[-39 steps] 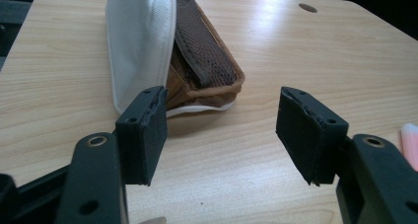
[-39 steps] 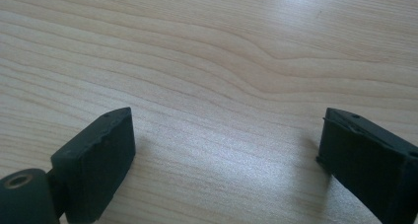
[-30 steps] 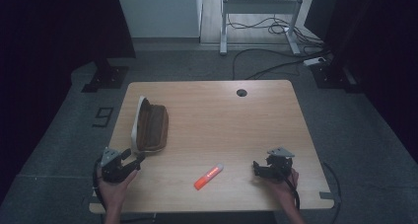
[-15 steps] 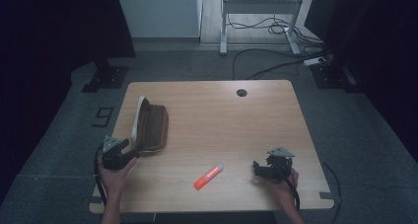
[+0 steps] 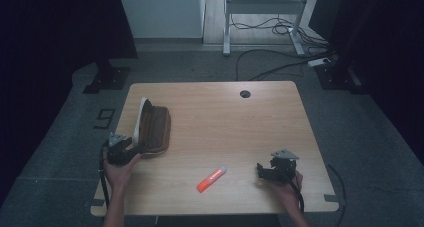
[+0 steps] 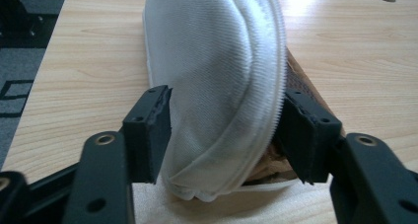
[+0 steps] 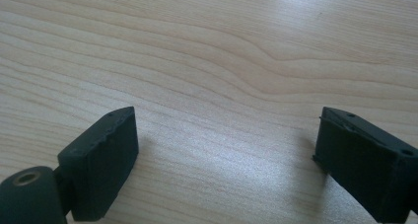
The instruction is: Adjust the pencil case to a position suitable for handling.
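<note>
Left gripper (image 6: 224,130) is straddling the near end of the pencil case (image 5: 152,128), which lies open near the left edge of the tabletop (image 5: 240,122), white lining flap standing up, brown shell lying flat beside it. Its jaws have just been closing in on that end. In the left gripper view the right pad looks to be against the zip edge, while the left pad stands just off the white fabric, so no real clamp yet; I'd call it open around the case.

Right gripper (image 5: 274,169) rests near the front right corner, jaws wide apart, nothing but bare wood between them.

Orange marker (image 5: 211,179) lies loose near the front edge, between the two hands, well apart from the case.

How I'd do the grab:
- Close slowly; the fabric is soft and will buckle, not resist.
- Get both the white flap and the brown shell between the pads, else only one layer gets held.
- Bite behind the zip ridge so it can't slide out.
- Keep the case low on the tabletop until the clamp feels firm.
</note>
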Motion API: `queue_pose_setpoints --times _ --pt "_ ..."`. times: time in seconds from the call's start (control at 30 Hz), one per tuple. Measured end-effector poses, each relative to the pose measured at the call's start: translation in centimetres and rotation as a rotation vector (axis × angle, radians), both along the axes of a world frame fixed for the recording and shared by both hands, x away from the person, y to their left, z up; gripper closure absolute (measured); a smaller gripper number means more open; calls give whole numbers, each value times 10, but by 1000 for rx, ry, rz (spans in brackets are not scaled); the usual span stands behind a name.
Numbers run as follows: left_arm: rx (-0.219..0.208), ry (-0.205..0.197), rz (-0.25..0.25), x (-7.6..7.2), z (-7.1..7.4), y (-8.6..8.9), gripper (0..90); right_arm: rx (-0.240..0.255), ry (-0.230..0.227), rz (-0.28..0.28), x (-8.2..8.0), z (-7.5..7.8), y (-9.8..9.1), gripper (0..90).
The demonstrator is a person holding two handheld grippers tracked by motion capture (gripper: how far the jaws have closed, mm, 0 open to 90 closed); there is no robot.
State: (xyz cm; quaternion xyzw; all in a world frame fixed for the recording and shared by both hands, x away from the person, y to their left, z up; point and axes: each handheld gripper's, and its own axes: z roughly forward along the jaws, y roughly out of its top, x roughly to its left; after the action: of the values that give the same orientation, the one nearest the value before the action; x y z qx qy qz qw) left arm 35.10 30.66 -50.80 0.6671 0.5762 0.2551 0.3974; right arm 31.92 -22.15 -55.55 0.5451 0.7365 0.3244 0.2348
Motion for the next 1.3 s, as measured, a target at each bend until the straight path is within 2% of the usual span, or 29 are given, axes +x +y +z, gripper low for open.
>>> queue_pose_setpoints --times 0.2,0.3,0.57,0.67,0.7,0.73,0.8,0.87,0.9,1.1,1.3 --pt "13 8 13 3 -4 -1 552 0 0 0 0 0 0 91" --pt "28 9 44 3 -4 -1 613 0 0 0 0 0 0 92" --pt "7 14 106 2 -7 6 760 0 -1 -1 0 0 0 93" --pt "-9 9 123 3 -6 8 787 1 -1 -1 0 0 0 94" --pt "-26 1 136 3 -5 9 792 0 -1 -1 0 0 0 94" --pt "-26 1 136 3 -5 9 796 0 -1 -1 0 0 0 94" --pt "-59 -9 144 2 -3 10 802 1 -1 -2 0 0 0 95" --pt "-66 -10 144 2 -2 11 805 0 -1 -2 0 0 0 95" --pt "-84 -13 142 2 -1 12 808 0 -1 -2 0 0 0 95" --pt "-113 -28 131 0 5 13 819 1 -1 -2 0 0 0 95" --pt "-167 -54 100 -5 12 14 827 1 -2 -1 0 0 0 100"
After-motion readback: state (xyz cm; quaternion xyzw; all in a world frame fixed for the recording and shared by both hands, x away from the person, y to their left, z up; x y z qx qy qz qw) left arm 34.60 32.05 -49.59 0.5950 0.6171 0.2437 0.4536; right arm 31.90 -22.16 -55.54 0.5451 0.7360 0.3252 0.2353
